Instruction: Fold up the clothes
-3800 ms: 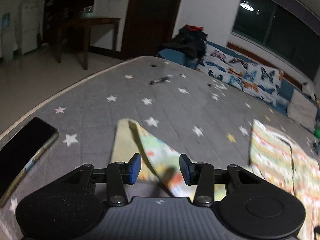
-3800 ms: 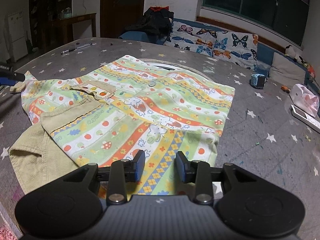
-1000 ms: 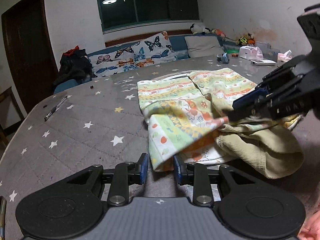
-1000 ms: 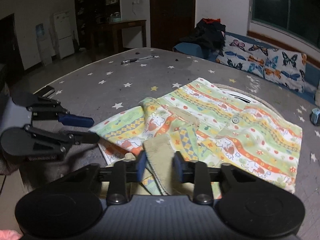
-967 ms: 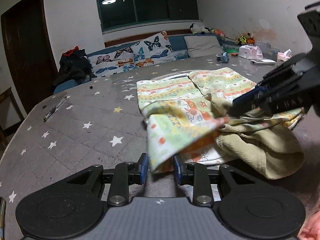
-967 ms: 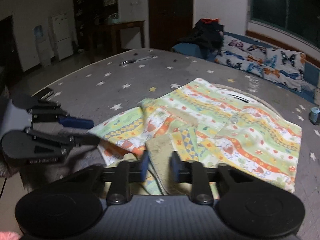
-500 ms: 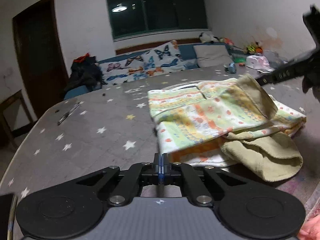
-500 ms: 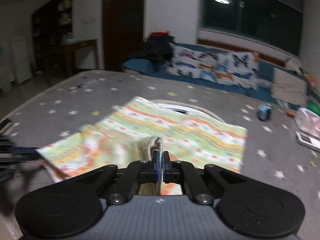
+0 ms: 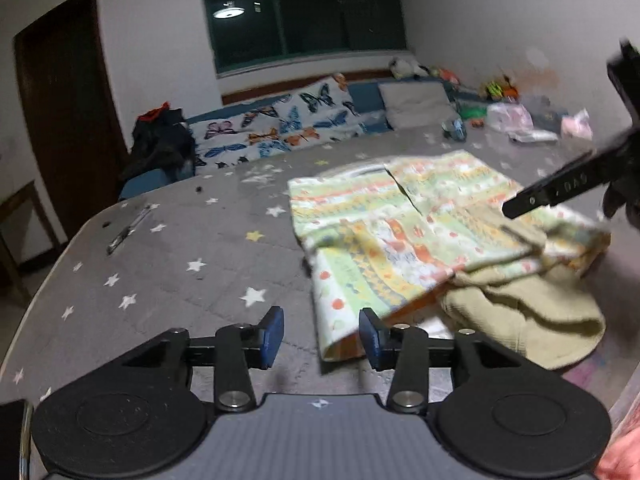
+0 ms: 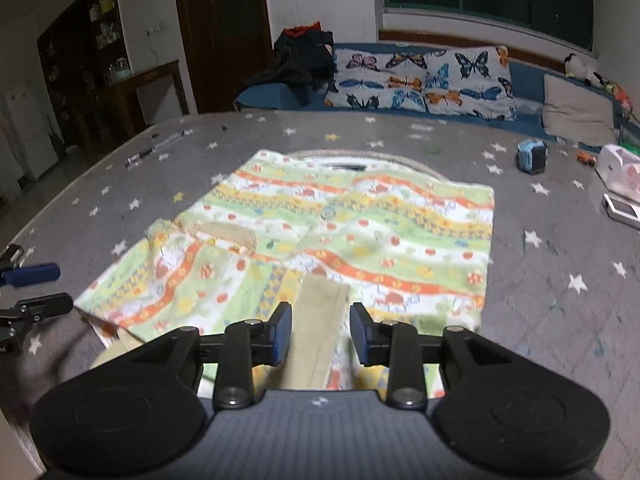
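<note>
A child's striped shirt [image 10: 360, 236], patterned in green, orange and yellow bands with small cartoon prints, lies on a grey star-printed mattress [image 10: 560, 300], its collar end toward the far side and its hem toward the near edge. In the left wrist view the same shirt [image 9: 404, 240] sits right of centre, one sleeve folded across the body, and the beige corduroy lining [image 9: 528, 312] bulges out from under the near right corner. The left gripper [image 9: 321, 332] has just been opening and its blue pads now stand apart; the near corner of the folded sleeve lies just ahead of the gap, close to the right pad, but neither pad presses on it. The right gripper [image 10: 320, 334] has likewise just been opening, and a beige corduroy cuff [image 10: 320, 320] lies flat between its parted pads with clear space on either side (released, not pinched). From the right wrist view the left gripper's [image 10: 30, 288] fingers show at the far left edge, apart, beside the shirt's near left corner. From the left wrist view the right gripper [image 9: 560, 192] reaches in from the right edge above the shirt, motion-blurred. A pen [image 10: 156, 148] lies on the far left of the mattress, butterfly-print pillows [image 10: 420, 80] line the far side, and a small blue object [image 10: 531, 156] sits at the far right
</note>
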A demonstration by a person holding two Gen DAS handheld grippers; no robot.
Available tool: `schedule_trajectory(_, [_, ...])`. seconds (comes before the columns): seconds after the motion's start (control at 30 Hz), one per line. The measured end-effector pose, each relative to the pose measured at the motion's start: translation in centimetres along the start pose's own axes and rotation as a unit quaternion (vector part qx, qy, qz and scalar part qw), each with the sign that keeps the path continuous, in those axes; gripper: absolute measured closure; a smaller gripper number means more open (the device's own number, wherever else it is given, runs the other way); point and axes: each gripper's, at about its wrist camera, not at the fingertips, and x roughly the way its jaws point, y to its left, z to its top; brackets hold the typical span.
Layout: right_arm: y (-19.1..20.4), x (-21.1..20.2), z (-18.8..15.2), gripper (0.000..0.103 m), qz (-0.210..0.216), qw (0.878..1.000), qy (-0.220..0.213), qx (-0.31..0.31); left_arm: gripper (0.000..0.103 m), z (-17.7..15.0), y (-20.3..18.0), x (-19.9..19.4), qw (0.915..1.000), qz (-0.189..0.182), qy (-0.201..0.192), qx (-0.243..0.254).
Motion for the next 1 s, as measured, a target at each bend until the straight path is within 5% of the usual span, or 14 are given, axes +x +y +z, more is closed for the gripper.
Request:
schedule_trajectory(0.13, [-0.4, 0.6, -0.8, 0.072, 0.016, 0.999, 0.024, 0.018, 0.061, -0.5, -0.9, 1.4, 0.9996, 0.012, 0.008, 0.024])
schedule_trajectory(0.27, [-0.3, 0.9, -1.1, 0.089, 0.023, 0.999, 0.031, 0.028, 0.096, -0.9, -1.5, 1.8, 0.9991, 0.013, 0.004, 0.041])
schedule_trajectory(0.33, [-0.2, 0.6, -1.0, 0.098, 0.017, 0.999, 0.024, 0.027, 0.100, -0.9, -1.6, 1.4, 0.9986, 0.022, -0.007, 0.047])
schedule_trajectory(0.57, [-0.3, -2.5, -0.2, 0.099, 0.040, 0.999, -0.006, 0.033, 0.101, -0.5, 0.3, -0.6, 0.9997, 0.010, -0.021, 0.004])
schedule_trajectory(0.8, [-0.8, -1.8, -1.2, 0.093, 0.018, 1.000, 0.019, 0.008, 0.101, -0.8, 1.6, -0.4, 0.9993, 0.002, 0.037, -0.002])
schedule_trajectory(1.0, [-0.5, -1.7, 0.6, 0.093, 0.018, 1.000, -0.014, -0.013, 0.100, 3.8, 3.4, 0.9, 0.9974, -0.032, 0.028, -0.058])
